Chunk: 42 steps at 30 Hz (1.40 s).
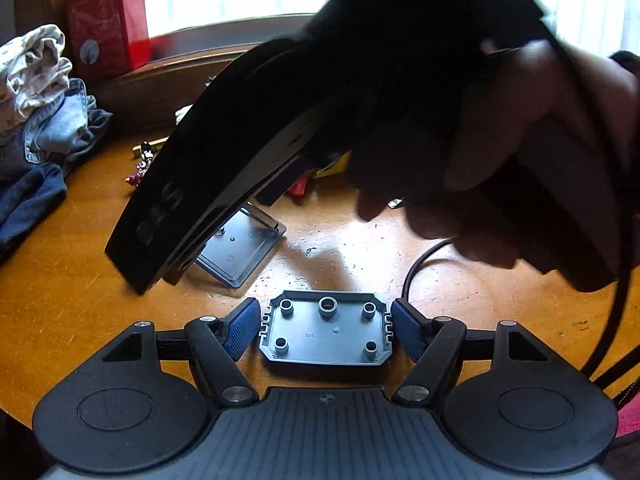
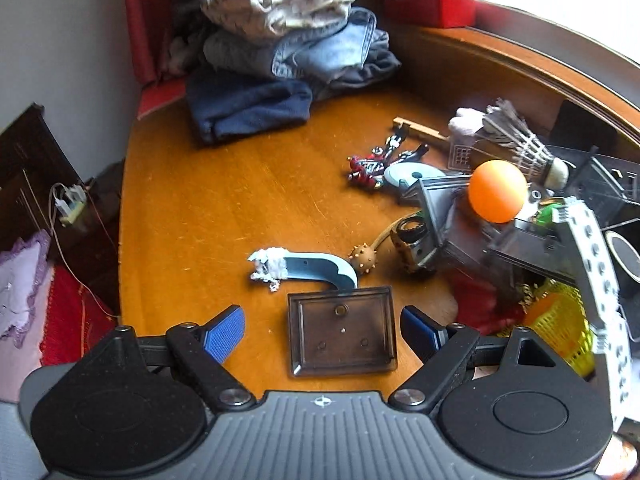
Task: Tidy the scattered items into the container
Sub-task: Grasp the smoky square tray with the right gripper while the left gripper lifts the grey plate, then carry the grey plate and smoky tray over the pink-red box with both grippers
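In the left wrist view my left gripper [image 1: 325, 330] is open, its blue pads on either side of a grey plastic plate with round studs [image 1: 326, 334] lying on the wooden table [image 1: 80, 300]. The right gripper's black body [image 1: 248, 152] and the hand holding it fill the upper view. In the right wrist view my right gripper [image 2: 323, 330] is open around a smoky transparent rectangular lid [image 2: 342, 330], not touching it. That lid also shows in the left wrist view [image 1: 240, 250]. An orange ball [image 2: 498, 191] sits atop a cluttered pile at right.
A light-blue curved piece with white fluff [image 2: 304, 268], a spiked brown ball [image 2: 363, 259], a red figure [image 2: 366, 170], shuttlecocks [image 2: 516, 140] and a yellow mesh basket [image 2: 564, 328] lie around. Folded clothes [image 2: 288, 52] and a red box [image 1: 106, 24] stand at the back. A black cable [image 1: 424, 264] trails right.
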Each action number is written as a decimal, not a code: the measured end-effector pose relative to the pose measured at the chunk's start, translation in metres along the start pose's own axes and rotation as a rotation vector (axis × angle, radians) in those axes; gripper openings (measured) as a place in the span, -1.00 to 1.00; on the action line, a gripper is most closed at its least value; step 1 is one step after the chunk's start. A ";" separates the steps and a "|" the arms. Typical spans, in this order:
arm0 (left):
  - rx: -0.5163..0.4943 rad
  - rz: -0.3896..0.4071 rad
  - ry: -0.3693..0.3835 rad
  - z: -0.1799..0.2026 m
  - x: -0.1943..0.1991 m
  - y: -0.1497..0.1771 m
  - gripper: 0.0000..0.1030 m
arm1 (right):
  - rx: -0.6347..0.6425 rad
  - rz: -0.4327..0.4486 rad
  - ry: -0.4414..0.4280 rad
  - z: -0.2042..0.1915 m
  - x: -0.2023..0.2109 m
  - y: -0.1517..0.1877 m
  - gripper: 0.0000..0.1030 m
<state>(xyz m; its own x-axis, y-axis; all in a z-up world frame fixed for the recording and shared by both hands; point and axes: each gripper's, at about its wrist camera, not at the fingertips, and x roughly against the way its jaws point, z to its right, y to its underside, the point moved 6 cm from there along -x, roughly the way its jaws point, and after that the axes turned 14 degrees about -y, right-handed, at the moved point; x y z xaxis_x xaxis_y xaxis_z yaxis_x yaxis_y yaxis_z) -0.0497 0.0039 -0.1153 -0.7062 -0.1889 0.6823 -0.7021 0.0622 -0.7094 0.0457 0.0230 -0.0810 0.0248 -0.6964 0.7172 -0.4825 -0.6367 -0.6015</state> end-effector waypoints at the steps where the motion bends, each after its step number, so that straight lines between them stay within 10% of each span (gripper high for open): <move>1: -0.001 0.002 0.002 -0.001 -0.001 0.000 0.41 | 0.001 -0.008 0.007 0.000 -0.004 0.000 0.66; 7: -0.010 0.011 0.014 -0.003 -0.003 0.000 0.44 | 0.042 -0.029 0.087 0.003 -0.014 0.006 0.23; 24: -0.012 0.085 0.064 -0.003 -0.005 -0.025 0.34 | -0.266 0.341 0.234 0.049 0.138 0.072 0.22; 42: -0.140 0.186 0.268 0.110 0.014 -0.087 0.34 | -0.524 0.555 0.445 0.068 0.254 0.199 0.22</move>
<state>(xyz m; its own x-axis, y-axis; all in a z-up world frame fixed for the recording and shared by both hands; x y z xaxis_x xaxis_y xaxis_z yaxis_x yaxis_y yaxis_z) 0.0116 -0.1119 -0.0630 -0.8090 0.1007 0.5791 -0.5520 0.2083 -0.8074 0.0160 -0.3034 -0.0422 -0.6224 -0.5973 0.5059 -0.6659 0.0642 -0.7433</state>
